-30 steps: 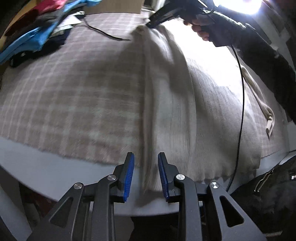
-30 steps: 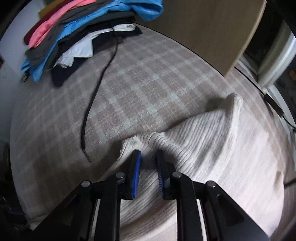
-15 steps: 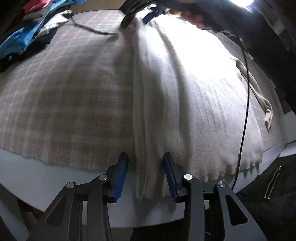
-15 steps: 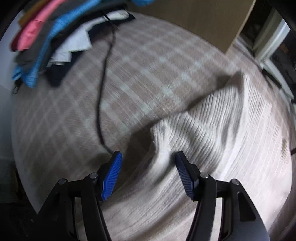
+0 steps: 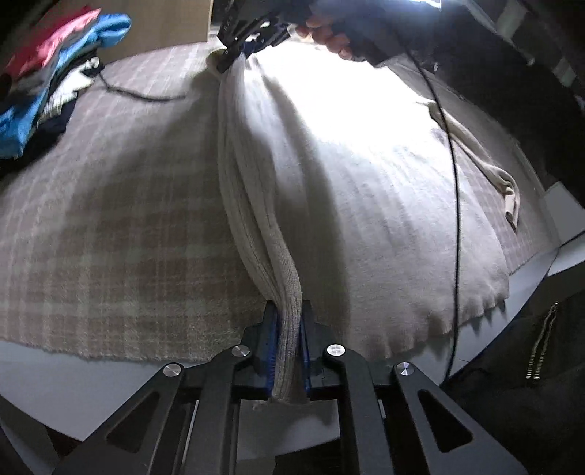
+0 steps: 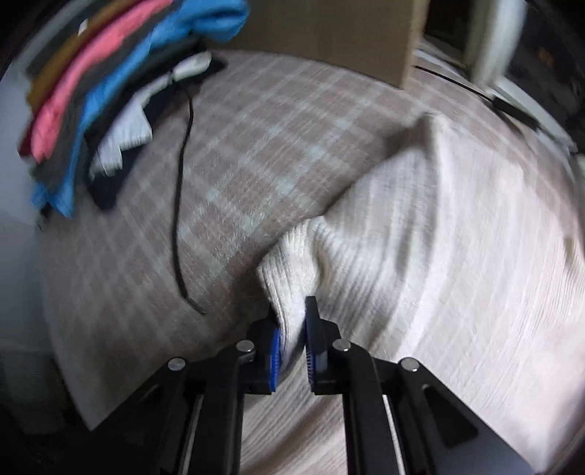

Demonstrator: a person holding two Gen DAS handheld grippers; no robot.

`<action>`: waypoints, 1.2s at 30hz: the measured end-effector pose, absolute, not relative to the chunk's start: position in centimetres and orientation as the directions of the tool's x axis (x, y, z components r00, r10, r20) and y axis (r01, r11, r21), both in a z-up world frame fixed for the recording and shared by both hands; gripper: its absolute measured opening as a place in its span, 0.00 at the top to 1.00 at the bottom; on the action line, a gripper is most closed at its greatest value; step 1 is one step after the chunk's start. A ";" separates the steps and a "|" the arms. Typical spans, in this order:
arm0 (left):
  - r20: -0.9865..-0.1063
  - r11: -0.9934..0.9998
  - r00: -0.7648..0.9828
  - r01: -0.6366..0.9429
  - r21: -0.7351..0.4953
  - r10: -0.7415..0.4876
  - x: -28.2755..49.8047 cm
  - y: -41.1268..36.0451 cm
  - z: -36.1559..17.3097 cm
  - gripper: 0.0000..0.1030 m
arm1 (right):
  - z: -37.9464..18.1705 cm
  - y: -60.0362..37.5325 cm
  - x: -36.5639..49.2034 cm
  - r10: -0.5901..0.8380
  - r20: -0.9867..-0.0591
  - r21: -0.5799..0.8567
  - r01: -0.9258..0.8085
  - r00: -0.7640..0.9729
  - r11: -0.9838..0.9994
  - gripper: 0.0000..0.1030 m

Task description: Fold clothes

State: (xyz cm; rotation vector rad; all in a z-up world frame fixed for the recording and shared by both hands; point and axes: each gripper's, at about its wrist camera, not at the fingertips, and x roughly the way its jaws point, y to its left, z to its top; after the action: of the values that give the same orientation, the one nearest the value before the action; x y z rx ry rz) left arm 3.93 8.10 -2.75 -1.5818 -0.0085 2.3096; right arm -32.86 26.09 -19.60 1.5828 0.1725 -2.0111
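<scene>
A cream ribbed knit garment (image 5: 365, 182) lies spread over a plaid blanket (image 5: 109, 219). Its left edge is gathered into a raised ridge that runs between my two grippers. In the left wrist view my left gripper (image 5: 289, 310) is closing, its blue pads pinching the near end of that ridge. At the far end a person's hand (image 5: 329, 33) holds my right gripper (image 5: 237, 54). In the blurred right wrist view my right gripper (image 6: 292, 310) is closing with a corner of the garment (image 6: 438, 255) between its pads.
A pile of folded clothes (image 5: 44, 84) in blue, pink and dark colours sits at the far left, with a black cord (image 6: 181, 182) trailing from it. One cream sleeve (image 5: 501, 179) lies at the right. A black cable (image 5: 453, 182) hangs across the garment. A wooden board (image 6: 329, 36) stands behind.
Both grippers stood wide around the garment's edge half a second ago and now pinch it. The edge has lifted into a ridge between them.
</scene>
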 end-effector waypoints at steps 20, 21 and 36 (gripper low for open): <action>-0.942 -0.784 -0.174 -0.608 -0.126 0.286 5.2 18.5 -2.8 0.81 | -21.3 45.6 -30.0 -0.493 -0.835 0.462 0.175 -0.245 -0.870 0.83; -0.945 -0.778 -0.166 -0.616 -0.125 0.283 5.7 18.5 -2.4 0.78 | -20.9 45.6 -29.9 -0.482 -0.845 0.450 0.177 -0.232 -0.875 0.74; -0.895 -0.798 -0.188 -0.551 -0.245 0.405 6.7 14.7 -1.1 0.73 | -16.4 40.8 -14.7 -0.623 -0.769 0.508 0.455 -0.143 -0.732 0.61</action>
State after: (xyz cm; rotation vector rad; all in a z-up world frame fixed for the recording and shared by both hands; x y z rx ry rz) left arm 6.74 14.69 -1.14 -1.4675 0.1736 2.0276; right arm -14.71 40.79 -16.43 1.4139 -0.1974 -1.9403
